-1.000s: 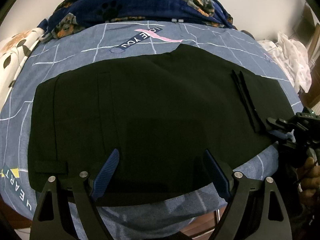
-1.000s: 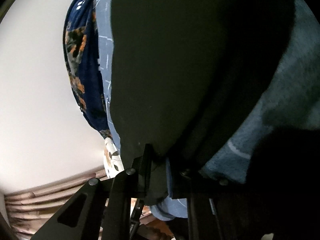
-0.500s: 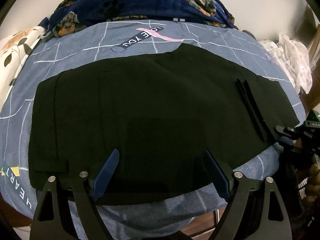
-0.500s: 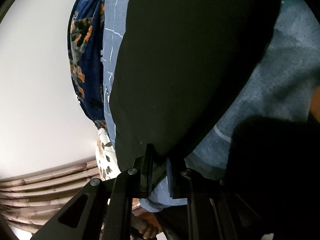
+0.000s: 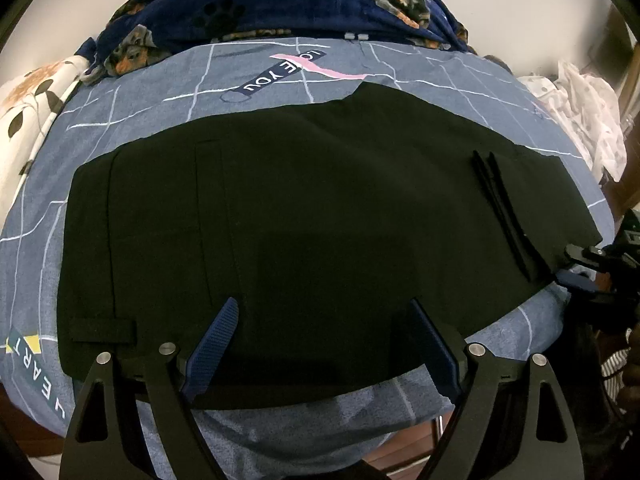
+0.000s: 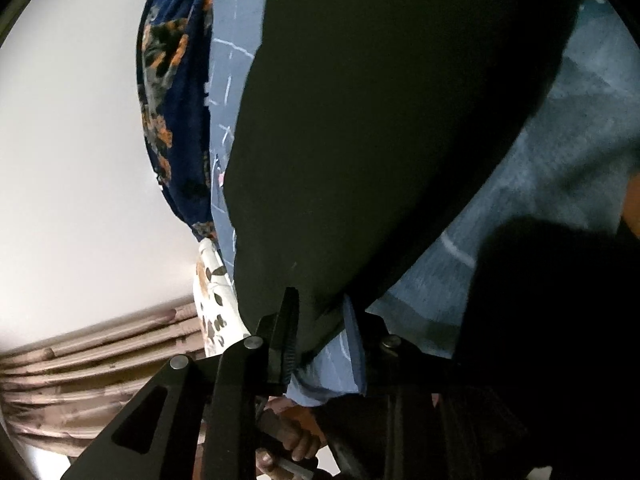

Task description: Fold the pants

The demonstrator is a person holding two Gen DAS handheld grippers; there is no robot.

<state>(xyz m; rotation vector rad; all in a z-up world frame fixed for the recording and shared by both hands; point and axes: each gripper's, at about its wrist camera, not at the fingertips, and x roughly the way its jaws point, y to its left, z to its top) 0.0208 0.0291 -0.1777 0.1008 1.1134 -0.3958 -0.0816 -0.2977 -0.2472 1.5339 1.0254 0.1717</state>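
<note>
Lying flat on bedsheet (image 5: 280, 92), black pants (image 5: 320, 208): left gripper (image 5: 324, 344) hovers wide apart, right gripper (image 6: 320, 336) opening, hem between jaws.

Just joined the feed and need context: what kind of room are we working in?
Most likely a bedroom. The black pants lie flat on a bed with a blue grid-pattern sheet, a navy dog-print blanket is bunched behind it, and a floral pillow sits at the side.

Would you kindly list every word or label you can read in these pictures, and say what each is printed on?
"LOVE YOU": on a dark strip printed on the blue bedsheet, beyond the black pants; a pink stripe crosses the word LOVE.
"HEART": on a dark strip at the sheet's left edge; its first letter is cut off.
Nothing else is readable.
</note>
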